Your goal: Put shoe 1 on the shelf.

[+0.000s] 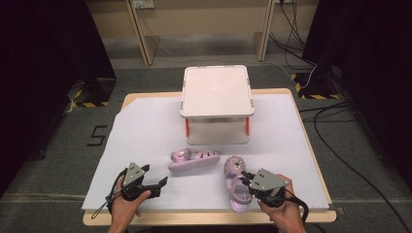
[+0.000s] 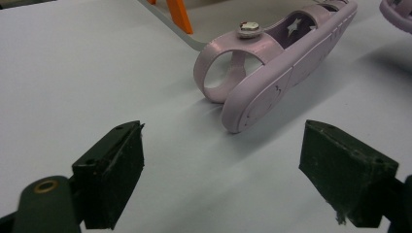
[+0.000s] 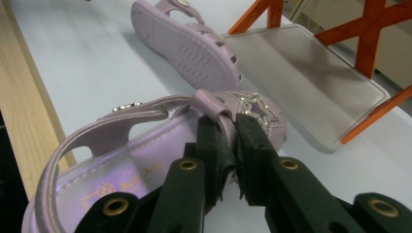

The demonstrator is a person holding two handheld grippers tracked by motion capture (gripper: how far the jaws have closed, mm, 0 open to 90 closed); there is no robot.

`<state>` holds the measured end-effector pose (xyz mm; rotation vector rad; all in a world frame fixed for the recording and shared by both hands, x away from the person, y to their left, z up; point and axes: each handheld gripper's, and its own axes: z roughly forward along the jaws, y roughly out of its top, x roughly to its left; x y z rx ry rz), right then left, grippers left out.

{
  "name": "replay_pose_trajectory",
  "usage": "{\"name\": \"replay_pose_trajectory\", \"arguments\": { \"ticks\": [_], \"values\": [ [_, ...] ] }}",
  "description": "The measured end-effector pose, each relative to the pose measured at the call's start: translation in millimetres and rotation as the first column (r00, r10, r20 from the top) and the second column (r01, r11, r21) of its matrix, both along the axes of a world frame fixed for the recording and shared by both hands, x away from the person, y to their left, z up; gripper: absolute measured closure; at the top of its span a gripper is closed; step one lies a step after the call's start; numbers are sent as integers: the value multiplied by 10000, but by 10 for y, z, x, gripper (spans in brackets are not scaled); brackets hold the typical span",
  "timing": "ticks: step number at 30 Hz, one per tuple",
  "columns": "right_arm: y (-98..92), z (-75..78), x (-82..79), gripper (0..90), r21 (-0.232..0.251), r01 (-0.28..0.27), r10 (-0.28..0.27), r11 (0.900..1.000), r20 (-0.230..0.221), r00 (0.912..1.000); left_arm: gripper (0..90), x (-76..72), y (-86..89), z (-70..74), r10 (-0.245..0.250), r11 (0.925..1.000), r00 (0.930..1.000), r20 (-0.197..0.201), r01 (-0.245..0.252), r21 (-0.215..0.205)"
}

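Two lilac sandals on the white-covered worktop [image 1: 145, 145], in front of a small white two-tier stand [image 1: 216, 90] with orange legs. From above: one sandal [image 1: 194, 160] tipped on its side near the middle, the other sandal [image 1: 236, 187] upright at the near right, toe pointing away toward the stand. Left claw [image 1: 158, 184] hovering near the front left, held by a hand [image 1: 124, 206], well apart from the tipped sandal. Right claw [image 1: 245, 178] over the upright sandal, hand [image 1: 284, 211] behind it.

Seen only from the left claw's camera: jaws spread wide, nothing between them, bare worktop underneath, the tipped sandal's heel strap and round buckle stud ahead.

Seen only from the right claw's camera: jaws pinched close on the front strap of the upright sandal [image 3: 145, 145], just behind its glittery star ornament [image 3: 255, 114]; ribbed sole of the tipped sandal [image 3: 187, 46] facing this way; clear lower shelf [image 3: 301, 77] of the stand beyond.
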<state>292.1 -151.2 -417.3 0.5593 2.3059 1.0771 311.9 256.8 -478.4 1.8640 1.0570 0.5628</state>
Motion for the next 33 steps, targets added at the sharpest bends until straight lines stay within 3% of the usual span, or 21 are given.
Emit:
{"name": "replay_pose_trajectory", "arguments": {
  "ticks": [14,33],
  "values": [
    [-57,298,136,817,464,57,-78,9989,452,9989,157,-4,18,-12,49,10000,10000,-13,-49,-6],
    [261,859,398,817,925,-797,691,9925,1126,9912,157,-1,38,-2,92,9999,10000,-4,-92,-46]
  ]
}}
